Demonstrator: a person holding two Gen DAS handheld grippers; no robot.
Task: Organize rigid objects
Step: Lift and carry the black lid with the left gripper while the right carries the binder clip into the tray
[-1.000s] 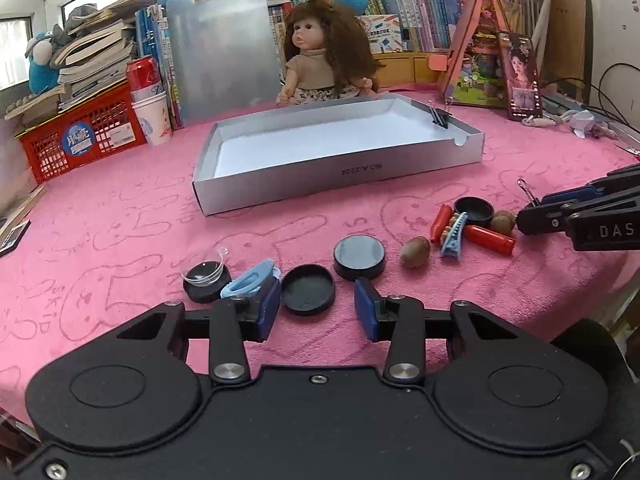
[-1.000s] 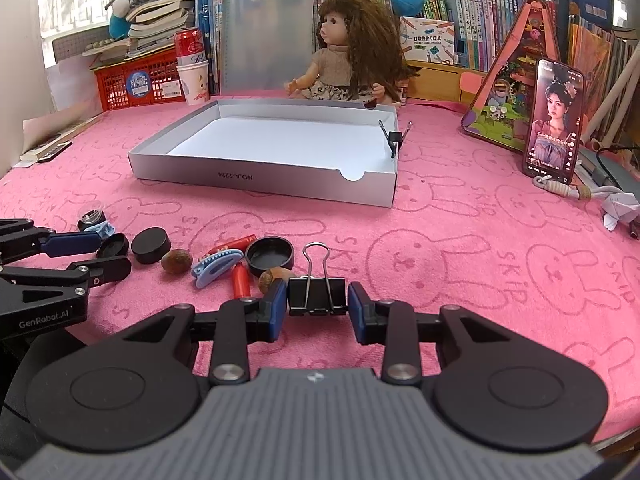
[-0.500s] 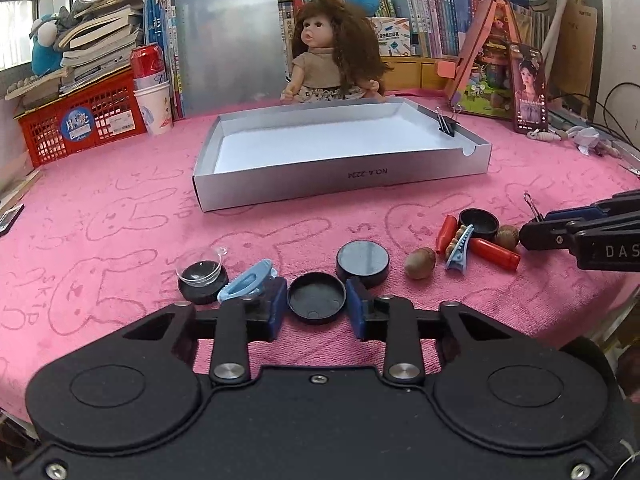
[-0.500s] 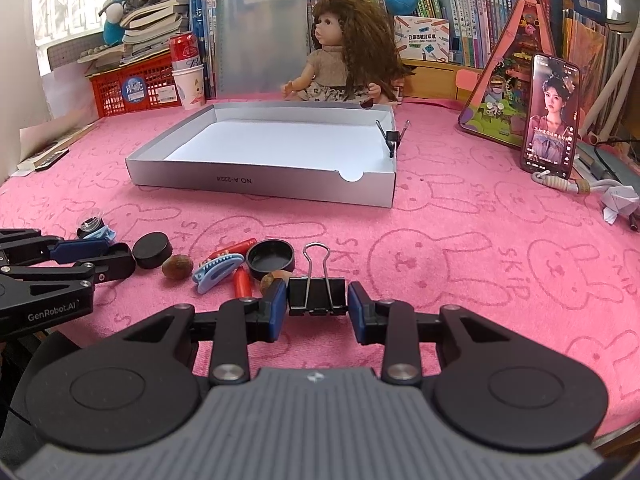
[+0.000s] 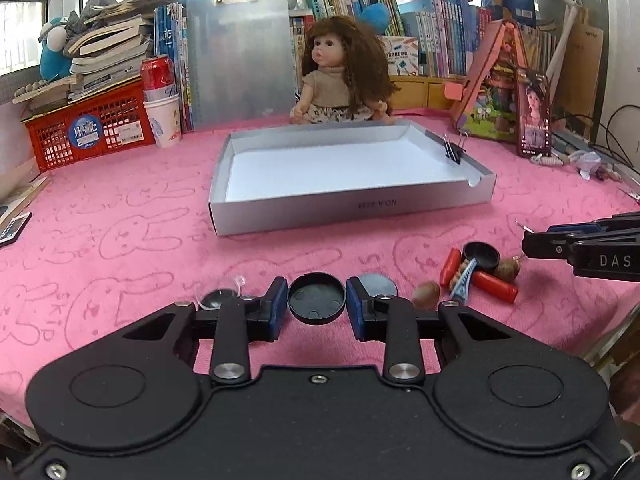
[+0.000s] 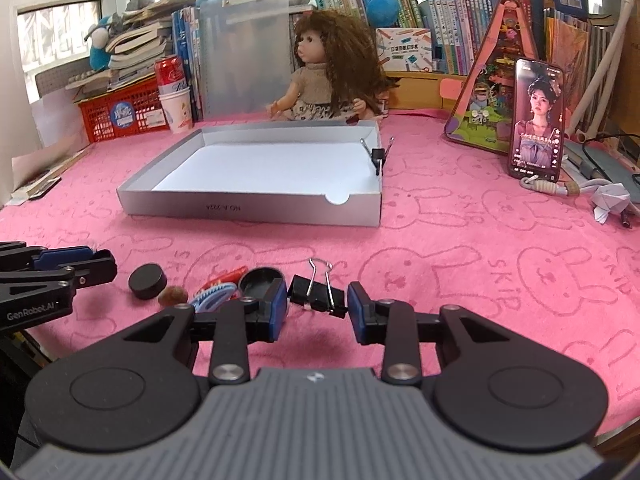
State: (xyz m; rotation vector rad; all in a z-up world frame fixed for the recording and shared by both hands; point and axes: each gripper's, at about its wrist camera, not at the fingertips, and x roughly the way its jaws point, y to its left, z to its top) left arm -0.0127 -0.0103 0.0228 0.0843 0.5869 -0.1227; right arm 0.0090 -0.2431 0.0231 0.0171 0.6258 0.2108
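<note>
Black round cap (image 5: pixel 317 298), hollow side up, sits between the blue pads of the left gripper (image 5: pixel 317 307); the jaws have just been closing and now pinch it at both edges, narrow. Right gripper (image 6: pixel 317 307) clamps a black binder clip (image 6: pixel 318 295) end to end, clip tilted, its wire loops pointing away; its shadow lies on the cloth below.

Surface: pink towelling cloth (image 6: pixel 460 248) with embossed rabbit outlines, covering the whole table.

Just past the left gripper: a clear round lens-like piece (image 5: pixel 219 297) on the left, a grey-topped disc (image 5: pixel 376 282) on the right, then a brown nut (image 5: pixel 426 290). Further right, bunched together and touching: blue hair clip (image 5: pixel 464 280), two red cylinders (image 5: pixel 494 286), an open black cap (image 5: pixel 482 253), a second nut (image 5: pixel 508 269). Right gripper's side profile enters at the frame edge, near that bunch.

Mid-table: shallow grey tray (image 5: pixel 352 210) with a white floor, holding nothing loose; one binder clip (image 5: pixel 454 151) is clipped onto its right wall.

Back edge: doll (image 5: pixel 340 72) seated behind the tray, metal clipboard (image 5: pixel 240 56) upright, red basket (image 5: pixel 88 128), soda can (image 5: pixel 157 73) standing in a paper cup (image 5: pixel 163 120), phone (image 6: pixel 538 120) propped with its screen lit.

Room: crowded bookshelves, stacked books, plush toys on top, window at left.
</note>
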